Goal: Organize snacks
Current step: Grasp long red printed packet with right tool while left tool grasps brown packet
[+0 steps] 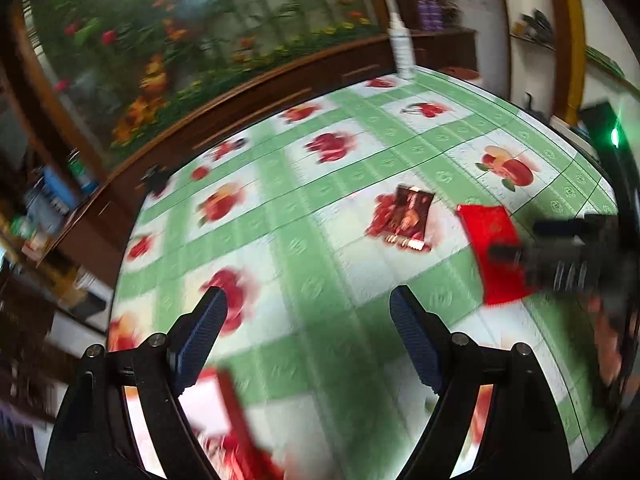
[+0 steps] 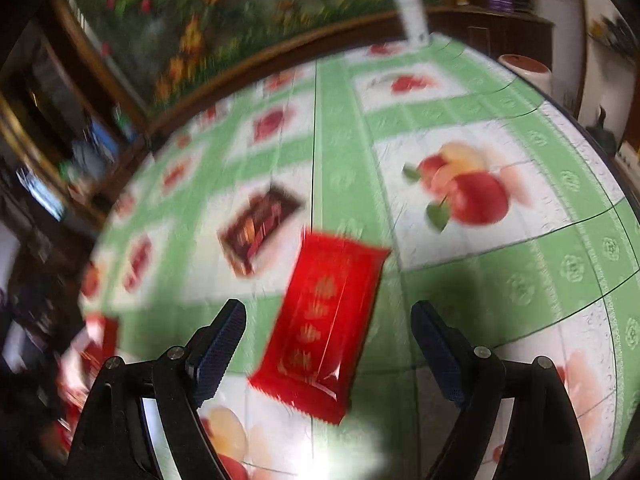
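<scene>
A bright red snack packet [image 2: 326, 324] with gold characters lies flat on the fruit-print tablecloth [image 2: 500, 280], between and just ahead of my open right gripper [image 2: 328, 344]. A dark brown snack packet [image 2: 260, 228] lies further off to its left. In the left wrist view the brown packet [image 1: 410, 218] and the red packet [image 1: 492, 248] lie ahead to the right, with the right gripper [image 1: 568, 252] over the red one. My left gripper [image 1: 308, 320] is open and empty above the cloth. A red and white box [image 1: 224, 416] lies under its left finger.
A white bottle [image 2: 412, 0] stands at the table's far edge. A white pot with a brown lid [image 2: 528, 70] sits at the far right. A wooden cabinet [image 1: 280, 84] and a flower mural run behind the table. The red and white box [image 2: 92, 352] lies left of my right gripper.
</scene>
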